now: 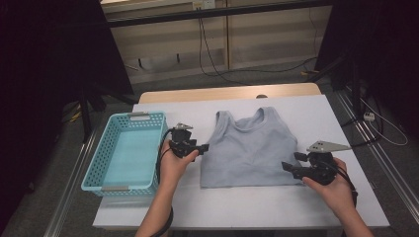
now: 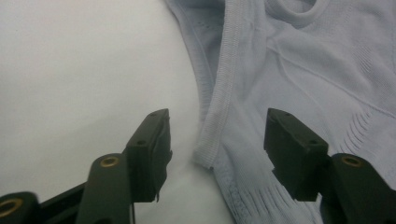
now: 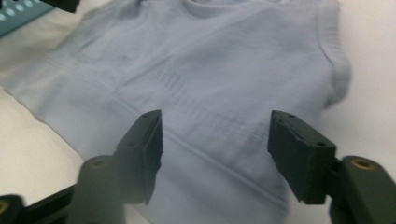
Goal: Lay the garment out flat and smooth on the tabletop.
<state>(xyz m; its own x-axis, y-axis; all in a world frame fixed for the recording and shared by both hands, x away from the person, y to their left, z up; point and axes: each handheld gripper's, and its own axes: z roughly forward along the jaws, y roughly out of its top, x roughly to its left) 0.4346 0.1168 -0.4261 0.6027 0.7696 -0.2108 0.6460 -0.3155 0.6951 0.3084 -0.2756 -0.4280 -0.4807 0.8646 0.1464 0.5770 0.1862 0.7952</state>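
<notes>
A white-covered tabletop [image 1: 306, 207] with a pale wooden far edge takes up the middle of the room, dark stands and loose cables on the floor around it. Spread flat on its middle lies a pale grey-blue ribbed knit sleeveless top [image 1: 251, 148], neck toward the far side, hem toward the person. To the top's left, well apart from it, stands a light turquoise perforated plastic basket [image 1: 94, 170] with grey handle clips, nothing showing inside it.

The person's forearms come in from the near edge. The left hand-held gripper [image 1: 202, 147] sits between the basket and the top, just beside the top's left edge; in the left gripper view its black jaws stand apart with the ribbed armhole edge of the top [image 2: 219, 107] lying between them, the pads not pressing on the cloth. The right hand-held gripper [image 1: 288, 168] is at the top's lower right corner; in the right gripper view its jaws are likewise parted over the top [image 3: 210, 84], gripping nothing, and a corner of the basket [image 3: 14, 21] shows beyond the cloth.

Nothing lies between either gripper and the garment
</notes>
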